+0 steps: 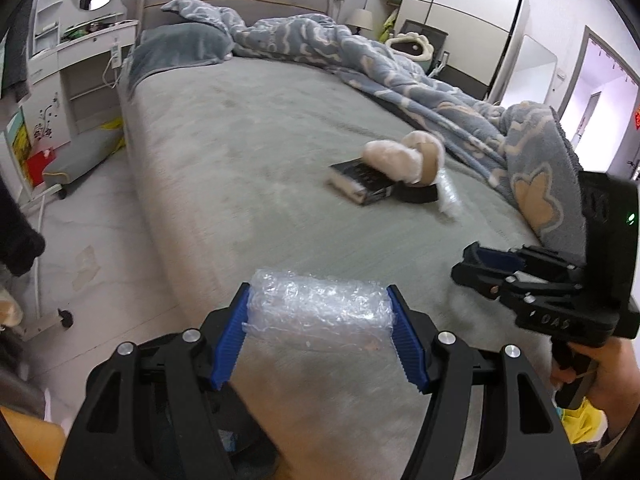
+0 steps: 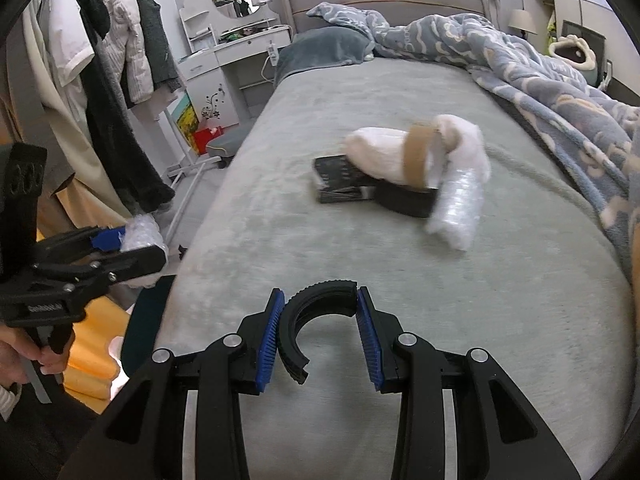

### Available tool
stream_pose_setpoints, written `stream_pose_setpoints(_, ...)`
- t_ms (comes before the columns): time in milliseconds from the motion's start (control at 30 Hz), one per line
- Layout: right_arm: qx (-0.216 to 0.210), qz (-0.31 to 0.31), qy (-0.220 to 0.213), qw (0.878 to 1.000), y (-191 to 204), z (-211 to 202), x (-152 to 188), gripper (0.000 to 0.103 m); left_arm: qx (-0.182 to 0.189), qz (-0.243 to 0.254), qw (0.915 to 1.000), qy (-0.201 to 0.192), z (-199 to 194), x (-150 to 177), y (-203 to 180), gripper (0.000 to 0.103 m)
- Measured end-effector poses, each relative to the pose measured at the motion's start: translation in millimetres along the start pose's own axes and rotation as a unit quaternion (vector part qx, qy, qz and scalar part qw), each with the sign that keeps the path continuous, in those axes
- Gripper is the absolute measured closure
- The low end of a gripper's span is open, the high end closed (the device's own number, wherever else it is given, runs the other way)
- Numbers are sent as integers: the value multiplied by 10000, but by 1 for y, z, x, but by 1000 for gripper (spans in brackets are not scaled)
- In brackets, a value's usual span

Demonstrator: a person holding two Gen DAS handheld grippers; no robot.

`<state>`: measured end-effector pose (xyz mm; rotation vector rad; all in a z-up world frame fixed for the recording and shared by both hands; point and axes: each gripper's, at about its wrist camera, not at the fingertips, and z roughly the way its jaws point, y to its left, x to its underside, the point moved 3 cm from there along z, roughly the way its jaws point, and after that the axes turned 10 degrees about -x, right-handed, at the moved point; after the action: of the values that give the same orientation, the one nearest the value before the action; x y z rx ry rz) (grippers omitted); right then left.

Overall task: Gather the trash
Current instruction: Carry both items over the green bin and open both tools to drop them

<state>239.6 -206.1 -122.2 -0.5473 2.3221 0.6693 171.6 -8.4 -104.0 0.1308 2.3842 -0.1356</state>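
Observation:
My left gripper (image 1: 320, 294) is shut on a wad of clear bubble wrap (image 1: 318, 306), held over the near corner of the bed (image 1: 248, 152). My right gripper (image 2: 320, 298) is shut on a black curved ribbed plastic piece (image 2: 316, 308) above the grey bedspread (image 2: 400, 272). Farther up the bed lies a pile: a black box (image 2: 340, 184), a white fluffy wad (image 2: 384, 152), a brown tape ring (image 2: 418, 152), a black flat piece (image 2: 406, 200) and a roll of bubble wrap (image 2: 456, 208). In the left wrist view the same pile shows the box (image 1: 360, 182) and wad (image 1: 394, 158).
A blue patterned blanket (image 1: 460, 112) is bunched along the bed's right side. Clothes hang on a rack (image 2: 108, 80) left of the bed, with a white dressing table (image 2: 240, 52) behind. A footstool (image 1: 80, 156) stands on the floor. Yellow material (image 2: 92, 344) lies below the left hand.

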Motion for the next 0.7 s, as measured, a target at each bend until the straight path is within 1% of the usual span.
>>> stream_pose_setpoints(67,-64,-11,-19,10000,9,3,-3,66,-82,14,10000,49,0,5,8,35)
stream_pose_setpoints(333,-387,-87,9,9992,51,26,-18,66,-408,-52,9981,456,9,25,50,34)
stream_pose_setpoints(433,-513,-160,46,9985,68,35,-25,66,-533,-168,9961,686,16,32,70,34)
stream_pose_setpoints(533,-605,-244,86,9978,85,44,-30,66,-550,-327,9939,898,21,44,91,34)
stream_pose_setpoints(700,-746,-287,122,9967,108,57,-39,66,-692,-402,9889,1253,33,64,118,34)
